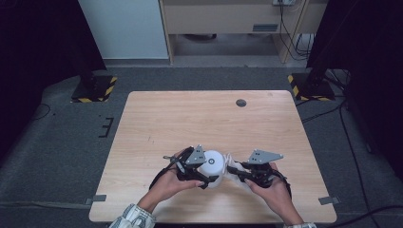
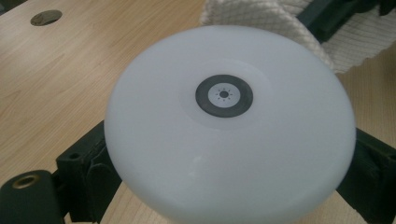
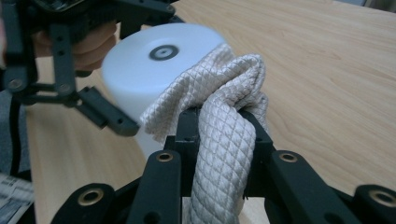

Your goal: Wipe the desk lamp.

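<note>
While the left gripper (image 1: 205,176) is clamping a white round container (image 1: 211,164) between its two black jaws, the right gripper (image 1: 236,170) is pinching a bunched cream quilted cloth (image 3: 224,135) and pressing it against the container's side. In the left gripper view the container's flat top (image 2: 229,140), with its small dark ring (image 2: 224,94) at the centre, is facing the camera, and the jaws are sitting on opposite flanks of it, so that grip is reading as firm. In the right gripper view the jaws are closed tight on a thick fold of cloth, which is rising between them and draping onto the near wall of the container.

In the high view the container is standing near the front middle of the wooden table (image 1: 190,118), held between the person's two hands, with the cloth lying on its right, between it and the right gripper.

The coming move is turning on that one relation: the container lies directly ahead of the right gripper, touching the cloth, with its round axis pointing up and tilted slightly toward that gripper's camera. The wiping stroke, as I judge it, is likely going to run around the curved wall or up over the top, while the left gripper is bracing the container against the push.
</note>
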Available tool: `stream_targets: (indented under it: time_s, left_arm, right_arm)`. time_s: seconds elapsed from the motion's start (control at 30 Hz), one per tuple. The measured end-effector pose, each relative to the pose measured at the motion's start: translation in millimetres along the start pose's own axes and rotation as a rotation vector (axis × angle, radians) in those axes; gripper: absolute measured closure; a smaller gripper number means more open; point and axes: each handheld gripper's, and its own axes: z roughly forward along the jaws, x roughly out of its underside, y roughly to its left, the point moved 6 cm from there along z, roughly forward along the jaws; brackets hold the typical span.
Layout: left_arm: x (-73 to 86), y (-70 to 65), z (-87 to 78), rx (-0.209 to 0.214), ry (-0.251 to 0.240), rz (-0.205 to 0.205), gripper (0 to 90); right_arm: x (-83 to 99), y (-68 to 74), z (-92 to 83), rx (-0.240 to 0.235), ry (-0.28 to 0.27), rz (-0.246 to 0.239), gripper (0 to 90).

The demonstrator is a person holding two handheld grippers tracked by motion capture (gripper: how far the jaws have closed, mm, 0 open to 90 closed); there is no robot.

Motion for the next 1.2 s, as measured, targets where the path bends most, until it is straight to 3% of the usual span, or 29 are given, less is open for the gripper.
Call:
stream_targets:
  time_s: [0.23, 0.4, 0.67, 0.8, 0.93, 1.2]
  left_arm:
    - [0.2, 0.0, 0.1, -0.001, 0.004, 0.004, 7.0]
    - [0.2, -0.2, 0.4, -0.004, 0.006, 0.006, 6.9]
    - [-0.1, -0.2, 1.2, -0.005, 0.009, 0.007, 6.8]
    - [-0.1, 0.0, 1.3, -0.002, 0.009, 0.007, 6.8]
    - [-0.5, 0.0, 2.2, 0.0, 0.006, 0.005, 6.9]
    - [-0.4, -0.1, 2.9, -0.001, 0.007, 0.005, 6.8]
  right_arm:
    - [11.6, -16.7, 25.8, 0.033, 0.088, 0.016, 73.4]
    - [25.1, -18.1, 36.5, 0.04, 0.171, 0.022, 73.5]
    - [25.8, -1.4, 17.5, 0.018, 0.157, -0.011, 73.5]
    - [13.0, 1.8, 7.7, 0.018, 0.09, -0.011, 73.4]
    - [3.0, -8.5, 8.6, 0.02, 0.029, 0.015, 73.4]
    - [20.2, -18.1, 30.0, 0.031, 0.128, 0.021, 73.5]
